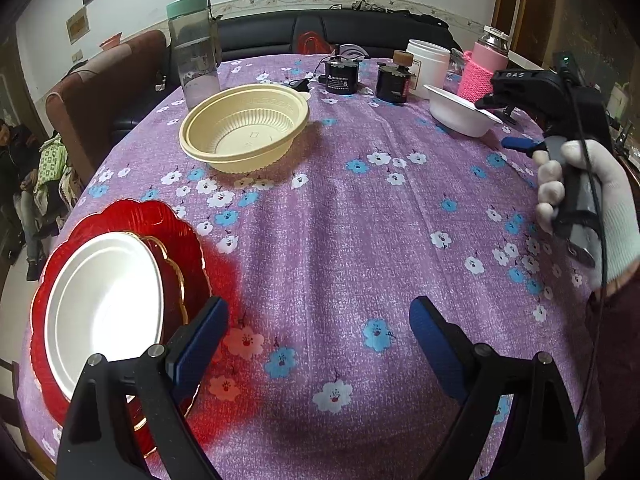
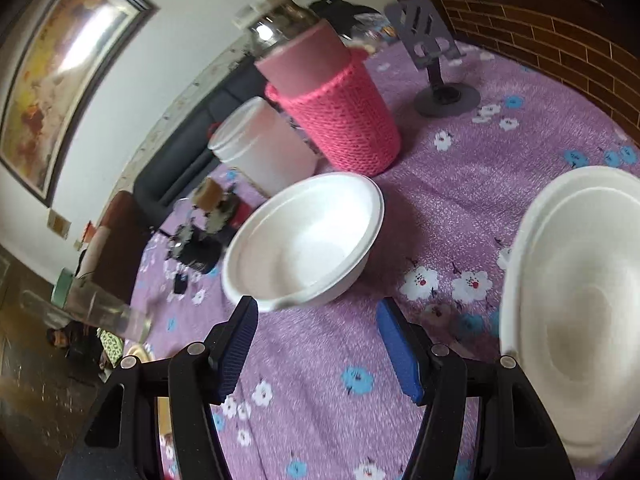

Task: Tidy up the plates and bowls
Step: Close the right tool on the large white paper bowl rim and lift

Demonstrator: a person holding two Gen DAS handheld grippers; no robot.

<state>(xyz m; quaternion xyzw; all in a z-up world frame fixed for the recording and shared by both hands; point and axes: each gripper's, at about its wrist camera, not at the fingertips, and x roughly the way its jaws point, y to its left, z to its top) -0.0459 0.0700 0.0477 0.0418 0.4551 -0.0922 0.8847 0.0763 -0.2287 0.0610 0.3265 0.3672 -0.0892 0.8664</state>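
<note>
In the left wrist view a white plate (image 1: pixel 104 300) lies on a red scalloped plate (image 1: pixel 176 236) at the table's near left. A beige ribbed bowl (image 1: pixel 244 126) sits farther back. A white bowl (image 1: pixel 460 110) is at the far right, with my right gripper (image 1: pixel 516 124) beside it. My left gripper (image 1: pixel 320 344) is open and empty over the cloth. In the right wrist view my right gripper (image 2: pixel 316 340) is open, just short of the white bowl (image 2: pixel 304 240). A second white bowl (image 2: pixel 576 312) sits at the right.
A purple flowered cloth (image 1: pixel 360 240) covers the round table. At the back stand a clear bottle with a green lid (image 1: pixel 194 52), two black jars (image 1: pixel 342 74), a white tub (image 2: pixel 264 148), a pink knitted flask (image 2: pixel 340 108) and a grey stand (image 2: pixel 436 60).
</note>
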